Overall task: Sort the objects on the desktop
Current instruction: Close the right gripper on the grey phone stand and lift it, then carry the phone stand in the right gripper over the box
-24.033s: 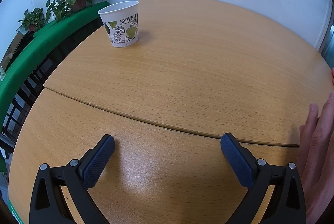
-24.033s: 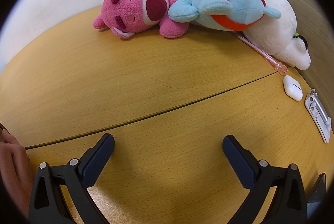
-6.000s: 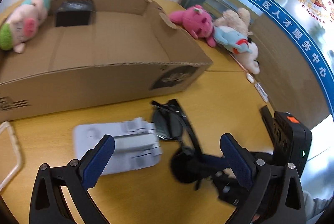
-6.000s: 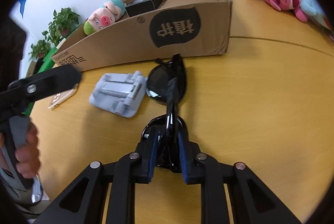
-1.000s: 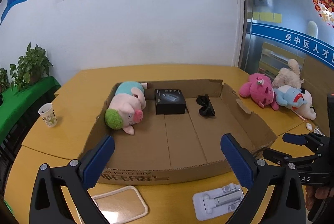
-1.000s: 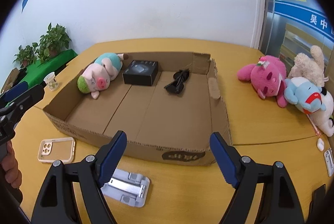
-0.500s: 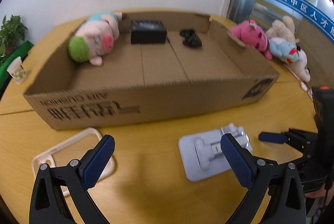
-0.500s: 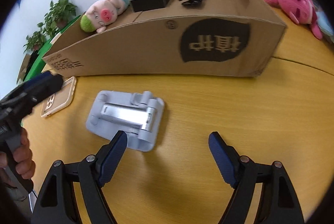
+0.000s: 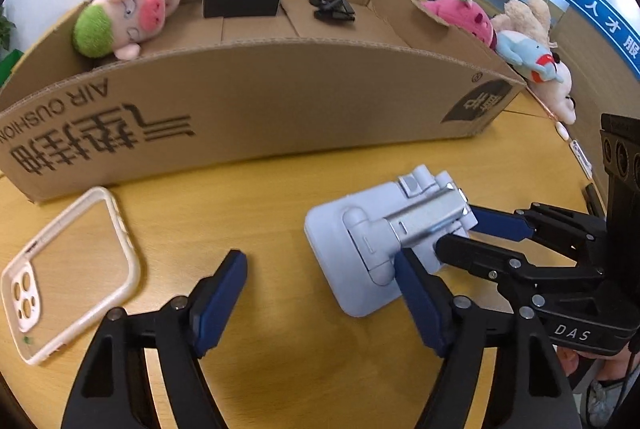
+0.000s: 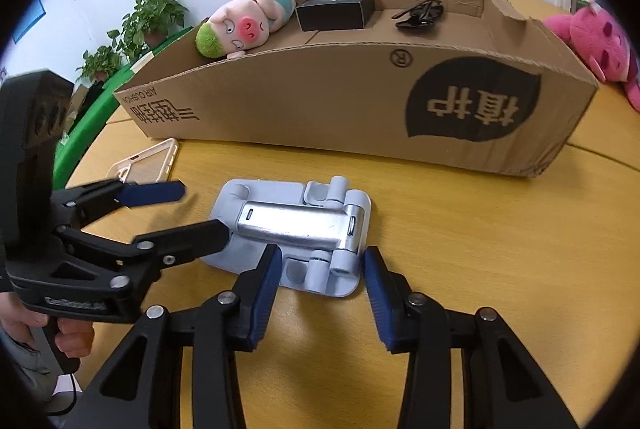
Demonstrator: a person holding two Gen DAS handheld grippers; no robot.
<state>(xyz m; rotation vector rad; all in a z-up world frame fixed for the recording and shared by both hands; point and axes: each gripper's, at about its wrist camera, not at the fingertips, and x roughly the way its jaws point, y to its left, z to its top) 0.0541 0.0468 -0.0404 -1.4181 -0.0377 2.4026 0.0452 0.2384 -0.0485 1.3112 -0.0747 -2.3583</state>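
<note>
— Progress first: how far along are you?

— I'm reckoning about halfway. The cardboard box (image 9: 280, 101) is already holding three things, while the phone stand (image 10: 296, 225) and the phone case (image 9: 68, 269) are lying on the table (image 9: 280, 349) in front of it, so those two look like what is left.

— What is sitting in the box?

— A plush pig (image 10: 248, 21) is lying at the left end, a black box (image 10: 336, 9) is sitting next to it, and a pair of sunglasses (image 10: 420, 13) is resting to the right of that. More plush toys (image 9: 516, 37) are lying on the table beyond the box's right end, outside it.

— And your tongs?

— I'm holding my right gripper (image 10: 320, 281) spread, its fingers straddling the near edge of the stand without pinching it. My left gripper (image 9: 320, 293) is spread too and gripping nothing; one finger is hovering at the stand's left edge.

— Next?

— Probably closing the right one on the stand.
</note>
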